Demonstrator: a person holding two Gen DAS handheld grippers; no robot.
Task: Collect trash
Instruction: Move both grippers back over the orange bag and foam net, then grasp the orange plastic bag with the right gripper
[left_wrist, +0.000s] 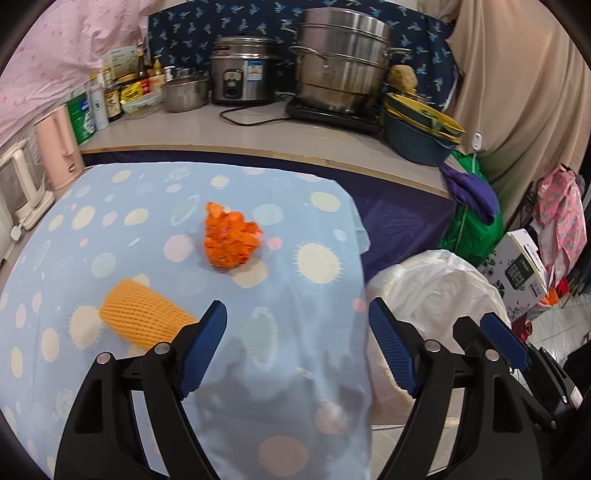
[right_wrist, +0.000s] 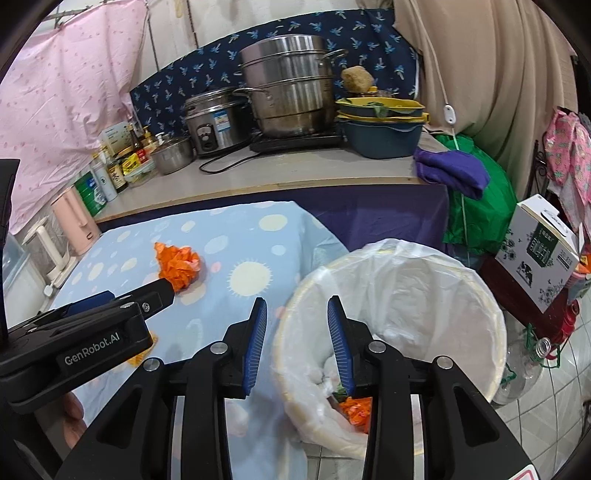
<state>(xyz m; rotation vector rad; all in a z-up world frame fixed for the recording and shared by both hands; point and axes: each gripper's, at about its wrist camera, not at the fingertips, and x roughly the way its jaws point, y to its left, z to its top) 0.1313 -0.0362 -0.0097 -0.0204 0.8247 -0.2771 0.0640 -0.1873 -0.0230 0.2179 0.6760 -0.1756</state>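
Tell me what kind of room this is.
Most likely a home kitchen: a counter holds a rice cooker and a tiered steel steamer pot, sauce bottles stand at its end, and a lined trash bin stands beside the cloth-covered table.

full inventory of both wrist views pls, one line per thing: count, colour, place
crumpled wrapper: 1, orange, mid tablecloth
foam net sleeve: 1, yellow-orange, tablecloth, near the left tongs
tablecloth: 1, light blue, dotted, on table
bin: 1, white liner, beside table, orange scrap inside
steamer pot: 1, steel, back counter
rice cooker: 1, steel, left of steamer
basins: stacked, blue and yellow, counter's right end
cloth: 1, purple, counter edge
kettle: 1, pink, far left
left tongs: open, empty, over tablecloth
right tongs: open, empty, at the bin's rim
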